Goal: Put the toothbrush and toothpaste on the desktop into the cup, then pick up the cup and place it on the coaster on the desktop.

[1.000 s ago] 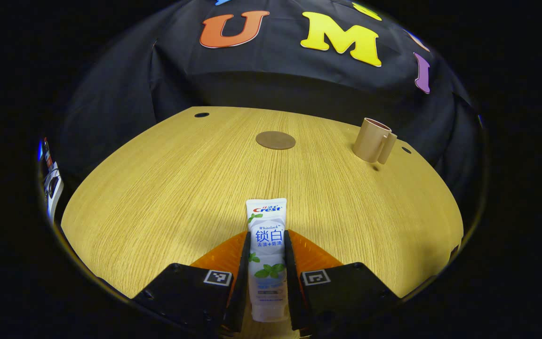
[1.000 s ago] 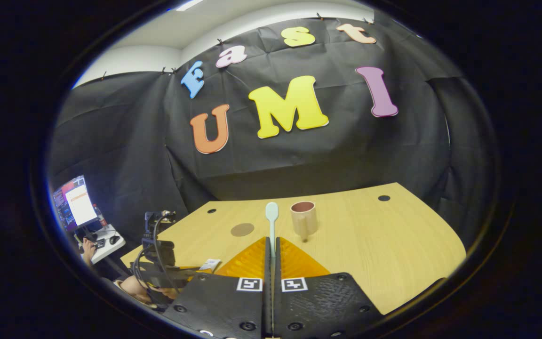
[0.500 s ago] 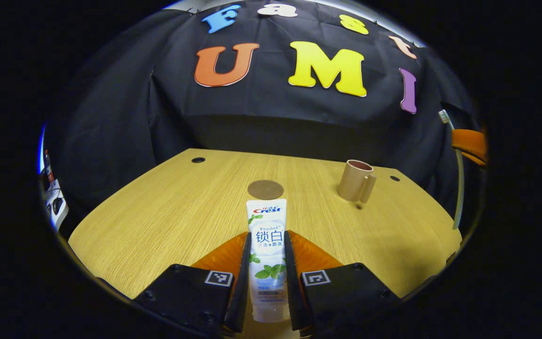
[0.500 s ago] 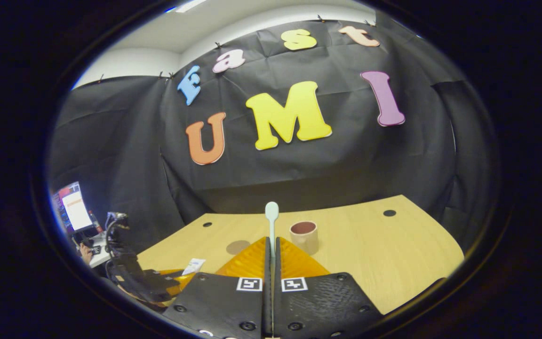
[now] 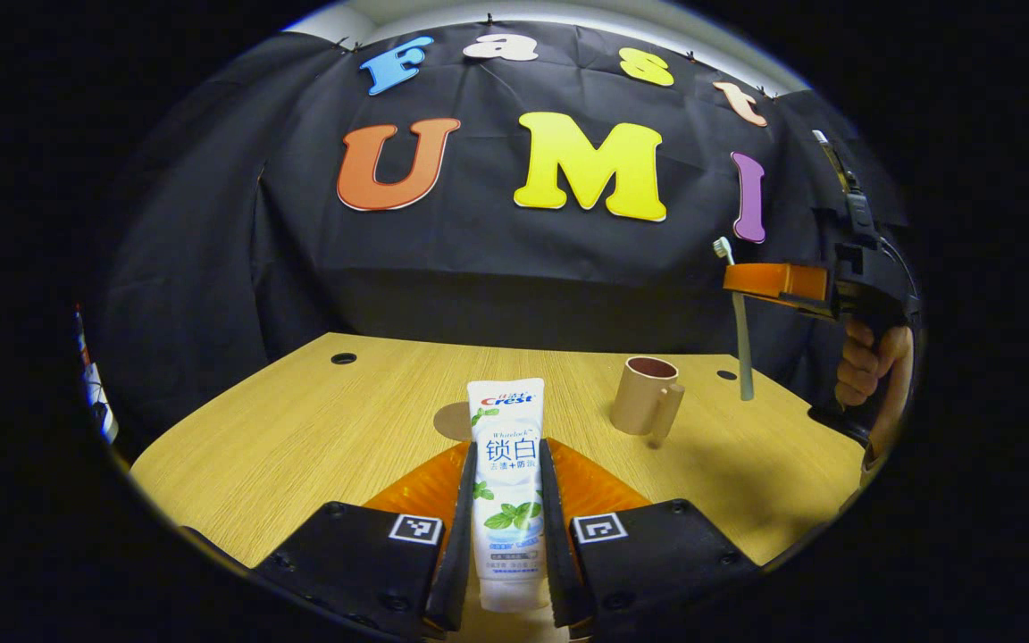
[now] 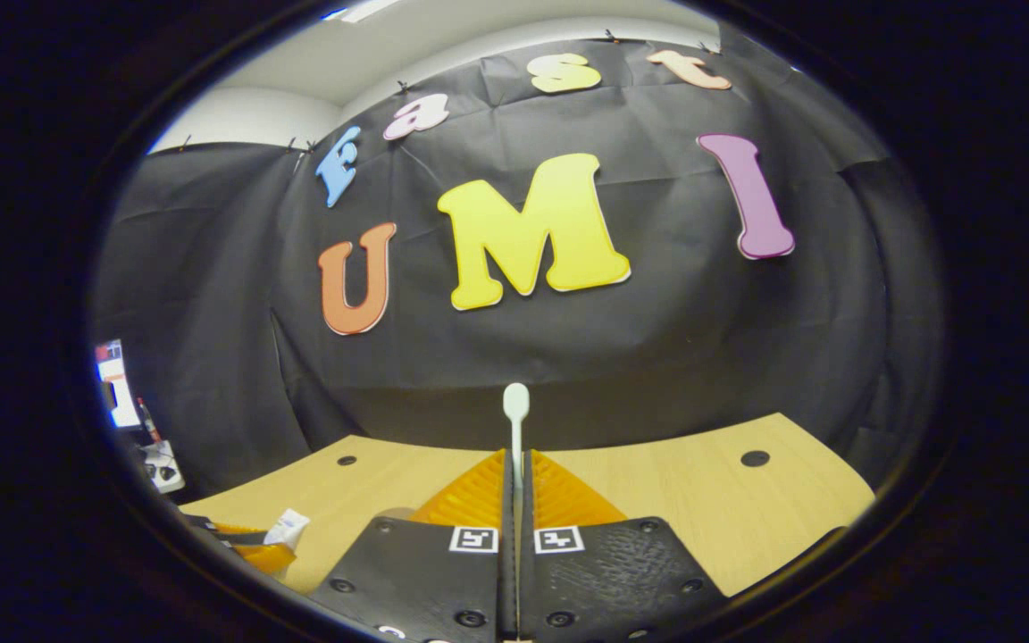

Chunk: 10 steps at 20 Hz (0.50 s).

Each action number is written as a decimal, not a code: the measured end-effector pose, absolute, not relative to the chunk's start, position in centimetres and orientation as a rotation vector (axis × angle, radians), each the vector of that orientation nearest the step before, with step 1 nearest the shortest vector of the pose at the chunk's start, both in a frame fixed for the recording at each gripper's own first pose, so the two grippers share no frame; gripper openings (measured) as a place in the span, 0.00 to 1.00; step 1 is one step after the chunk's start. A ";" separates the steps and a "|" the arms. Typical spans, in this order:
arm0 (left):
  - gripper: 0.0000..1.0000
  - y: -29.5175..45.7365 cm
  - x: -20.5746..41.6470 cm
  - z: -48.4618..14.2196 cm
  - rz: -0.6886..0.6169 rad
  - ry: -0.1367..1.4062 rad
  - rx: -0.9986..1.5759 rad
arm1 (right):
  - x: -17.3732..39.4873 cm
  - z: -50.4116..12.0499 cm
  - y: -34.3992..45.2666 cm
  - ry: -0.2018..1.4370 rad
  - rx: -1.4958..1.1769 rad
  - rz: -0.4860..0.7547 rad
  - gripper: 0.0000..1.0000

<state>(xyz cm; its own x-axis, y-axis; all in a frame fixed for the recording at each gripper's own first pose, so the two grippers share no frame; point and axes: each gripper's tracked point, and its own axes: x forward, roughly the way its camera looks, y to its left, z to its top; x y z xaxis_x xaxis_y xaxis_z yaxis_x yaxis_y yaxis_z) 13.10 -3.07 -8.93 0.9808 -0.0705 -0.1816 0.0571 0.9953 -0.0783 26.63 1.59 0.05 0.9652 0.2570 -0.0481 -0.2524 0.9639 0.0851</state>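
left gripper view: low, faces wall | right gripper view: higher, faces wall | shared: desktop [image 5: 318, 420] [image 6: 684, 500]

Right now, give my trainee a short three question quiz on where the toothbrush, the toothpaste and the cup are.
1. True or false: the toothpaste lies flat on the desktop, with nothing gripping it.
2. Multiple choice: the toothbrush, seen in the left gripper view, is A) inside the cup, B) hanging upright from the right gripper above the desktop, right of the cup, C) lying on the coaster.
3. Fill in: the cup stands upright on the desktop with ____ inside it.

Key: 1 false, the left gripper fingers clamp it. 2 B. 3 nothing visible.
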 end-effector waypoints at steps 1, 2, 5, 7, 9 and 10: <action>0.39 -3.4 13.5 -8.8 -0.071 0.182 -0.074 | 27.9 0.0 1.9 0.054 0.074 0.267 0.00; 0.39 -3.8 13.6 -9.0 -0.080 0.183 -0.072 | 29.0 0.3 2.2 0.041 0.075 0.279 0.00; 0.39 -4.5 14.4 -8.7 -0.098 0.183 -0.082 | 32.2 1.1 2.5 -0.013 0.082 0.283 0.00; 0.39 -4.7 14.7 -8.3 -0.102 0.177 -0.075 | 34.2 1.2 2.7 -0.034 0.085 0.284 0.00; 0.40 -4.5 15.0 -7.2 -0.095 0.143 -0.060 | 36.2 1.2 2.7 -0.063 0.058 0.277 0.00; 0.39 -4.5 15.2 -6.9 -0.093 0.132 -0.057 | 36.7 1.1 2.7 -0.075 0.054 0.279 0.01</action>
